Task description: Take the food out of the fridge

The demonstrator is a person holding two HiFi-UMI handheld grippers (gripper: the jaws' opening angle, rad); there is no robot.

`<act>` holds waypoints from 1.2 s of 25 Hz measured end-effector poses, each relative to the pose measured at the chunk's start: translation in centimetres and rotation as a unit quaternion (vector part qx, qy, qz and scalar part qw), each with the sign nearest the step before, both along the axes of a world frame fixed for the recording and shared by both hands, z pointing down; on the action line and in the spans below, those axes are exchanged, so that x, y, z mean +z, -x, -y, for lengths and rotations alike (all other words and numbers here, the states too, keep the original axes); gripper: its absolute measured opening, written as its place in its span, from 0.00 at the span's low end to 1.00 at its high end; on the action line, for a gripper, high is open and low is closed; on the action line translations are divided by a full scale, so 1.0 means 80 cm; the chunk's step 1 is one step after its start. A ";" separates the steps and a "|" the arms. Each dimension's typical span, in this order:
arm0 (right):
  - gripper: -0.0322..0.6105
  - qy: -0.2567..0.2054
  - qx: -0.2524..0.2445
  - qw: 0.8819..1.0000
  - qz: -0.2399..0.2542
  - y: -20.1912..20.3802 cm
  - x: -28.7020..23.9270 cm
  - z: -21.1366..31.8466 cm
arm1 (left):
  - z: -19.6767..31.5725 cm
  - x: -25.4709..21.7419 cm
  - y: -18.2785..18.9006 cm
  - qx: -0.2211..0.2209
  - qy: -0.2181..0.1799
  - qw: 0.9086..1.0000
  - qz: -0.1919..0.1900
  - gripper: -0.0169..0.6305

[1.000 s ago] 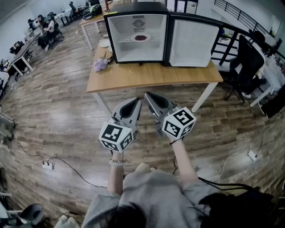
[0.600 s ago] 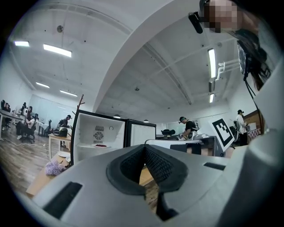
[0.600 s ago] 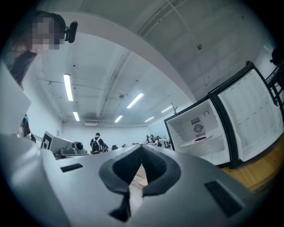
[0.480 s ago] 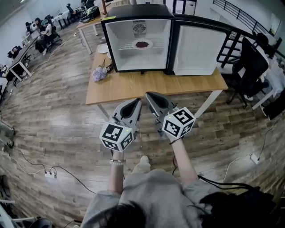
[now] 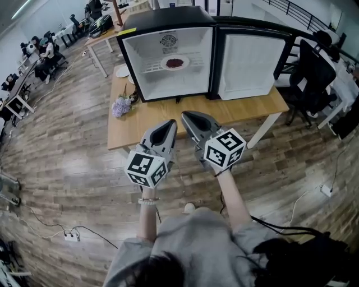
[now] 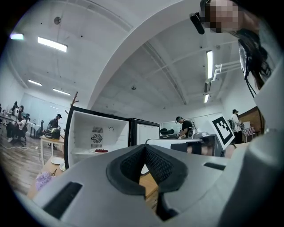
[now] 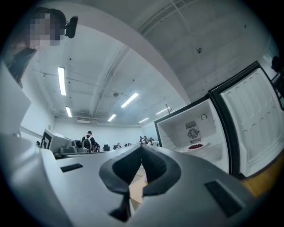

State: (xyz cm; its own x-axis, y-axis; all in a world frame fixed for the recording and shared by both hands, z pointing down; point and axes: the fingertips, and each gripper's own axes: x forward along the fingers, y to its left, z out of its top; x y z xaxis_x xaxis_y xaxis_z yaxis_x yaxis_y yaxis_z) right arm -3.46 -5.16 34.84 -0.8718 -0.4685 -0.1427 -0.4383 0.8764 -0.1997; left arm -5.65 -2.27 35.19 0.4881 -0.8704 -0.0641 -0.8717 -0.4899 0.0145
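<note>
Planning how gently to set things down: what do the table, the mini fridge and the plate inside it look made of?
Table: light matte wood or wood-look laminate, with faint grain; white legs, probably painted metal.
Mini fridge: glossy black shell, smooth white lining, likely moulded plastic.
Plate: white and smooth, ceramic or plastic; too small to tell.

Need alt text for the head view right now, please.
A small fridge stands open on a wooden table, a plate of dark red food alone on its shelf. The person's left gripper and right gripper, both shut and empty, point toward it from the near side.
</note>
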 end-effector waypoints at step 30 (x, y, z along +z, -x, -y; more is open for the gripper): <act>0.06 0.055 0.008 0.998 0.007 0.045 0.029 0.228 | 0.229 0.027 0.044 -0.001 0.026 1.000 -0.015 0.04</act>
